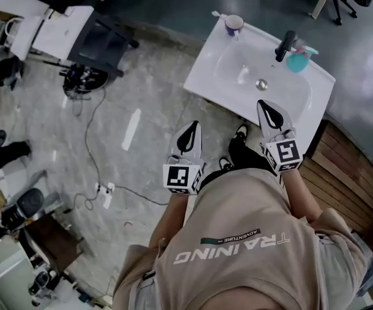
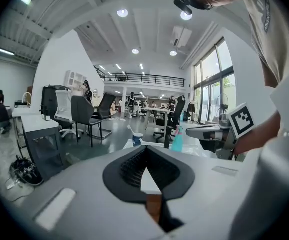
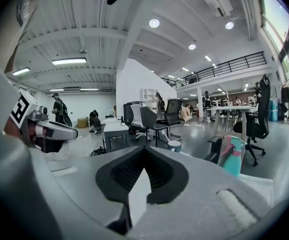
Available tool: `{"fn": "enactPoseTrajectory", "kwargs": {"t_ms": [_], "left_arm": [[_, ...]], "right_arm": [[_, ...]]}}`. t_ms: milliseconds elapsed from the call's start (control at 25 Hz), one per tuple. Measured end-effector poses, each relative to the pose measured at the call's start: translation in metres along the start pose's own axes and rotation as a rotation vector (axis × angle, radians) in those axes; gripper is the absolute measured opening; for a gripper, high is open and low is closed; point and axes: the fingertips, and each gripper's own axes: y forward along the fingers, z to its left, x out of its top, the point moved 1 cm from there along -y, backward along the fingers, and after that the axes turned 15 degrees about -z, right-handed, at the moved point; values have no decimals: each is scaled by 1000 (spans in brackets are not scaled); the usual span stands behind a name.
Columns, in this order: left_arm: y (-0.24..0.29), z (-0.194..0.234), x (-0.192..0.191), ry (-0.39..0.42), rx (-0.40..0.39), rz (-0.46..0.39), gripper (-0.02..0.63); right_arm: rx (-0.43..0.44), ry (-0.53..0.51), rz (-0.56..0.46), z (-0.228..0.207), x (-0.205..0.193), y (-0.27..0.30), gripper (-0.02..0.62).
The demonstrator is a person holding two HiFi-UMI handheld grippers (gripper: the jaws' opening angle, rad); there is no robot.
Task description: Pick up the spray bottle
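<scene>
Beige shirt (image 1: 238, 237), nearest; left hand-held gripper (image 1: 190, 133) and right hand-held gripper (image 1: 268, 110), jaws together, empty, near the washbasin (image 1: 206, 66); teal spray bottle (image 1: 297, 61) stands upright on its far rim beside the tap (image 1: 284, 46), probably light, stiff, slick plastic, best taken at the neck.

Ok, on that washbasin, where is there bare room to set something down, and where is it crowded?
The washbasin is bare along its left rim, from the cup to the near corner, and in the bowl around the drain. The far right corner is crowded: faucet and spray bottle stand side by side there.
</scene>
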Motion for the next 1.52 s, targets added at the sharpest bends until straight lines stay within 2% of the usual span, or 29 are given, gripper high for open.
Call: {"fn": "enactPoseTrajectory", "kwargs": {"t_ms": [160, 320, 800, 1040, 1200, 1520], "left_arm": [[35, 4, 9, 26, -7, 3, 14], [91, -4, 24, 37, -65, -24, 14], [174, -32, 27, 31, -316, 15, 14], [217, -28, 24, -3, -503, -4, 14], [245, -28, 34, 5, -633, -30, 14], [278, -35, 30, -39, -768, -36, 14]], "right_arm": [[6, 3, -45, -23, 13, 30, 2], [-16, -23, -46, -60, 18, 43, 2], [-243, 11, 7, -121, 6, 24, 2], [-420, -59, 9, -138, 25, 30, 2], [-523, -96, -20, -144, 46, 32, 2], [-741, -26, -31, -159, 49, 11, 2]]}}
